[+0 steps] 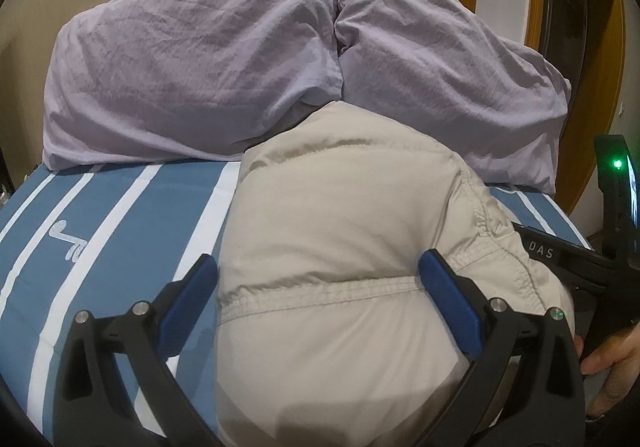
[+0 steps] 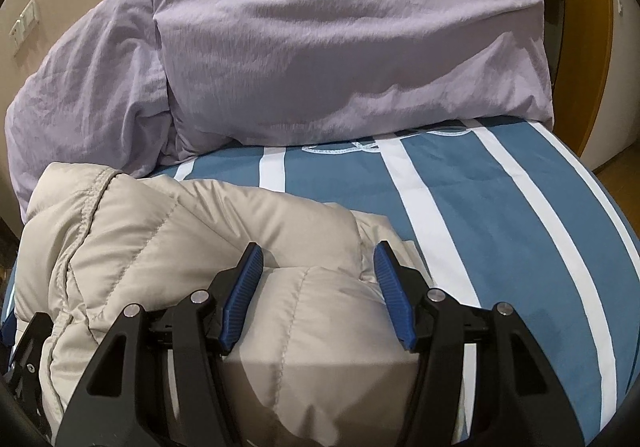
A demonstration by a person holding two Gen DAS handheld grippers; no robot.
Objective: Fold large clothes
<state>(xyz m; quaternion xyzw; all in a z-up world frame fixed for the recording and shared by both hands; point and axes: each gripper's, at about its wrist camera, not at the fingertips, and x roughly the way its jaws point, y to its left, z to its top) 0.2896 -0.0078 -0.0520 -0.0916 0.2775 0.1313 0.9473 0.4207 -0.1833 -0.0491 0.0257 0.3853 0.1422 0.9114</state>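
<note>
1. Beige puffer jacket (image 1: 340, 231) lay bundled on the blue-and-white striped bedcover (image 1: 132, 215), its far end just below two lilac pillows (image 1: 192, 79).
2. Left gripper (image 1: 318, 271): jaws spread wide, straddling a padded panel at the stitched seam; pads apparently not pressing.
3. Right gripper (image 2: 318, 267): jaws partly spread over a puffed fold at the jacket's right edge; no pinch seen.
4. Handling judgement: light, soft, springy fill; smooth shell likely slippery and inclined to unfold.
5. Best hold judged at stitched seams or the hem, where the layers are thin.
</note>
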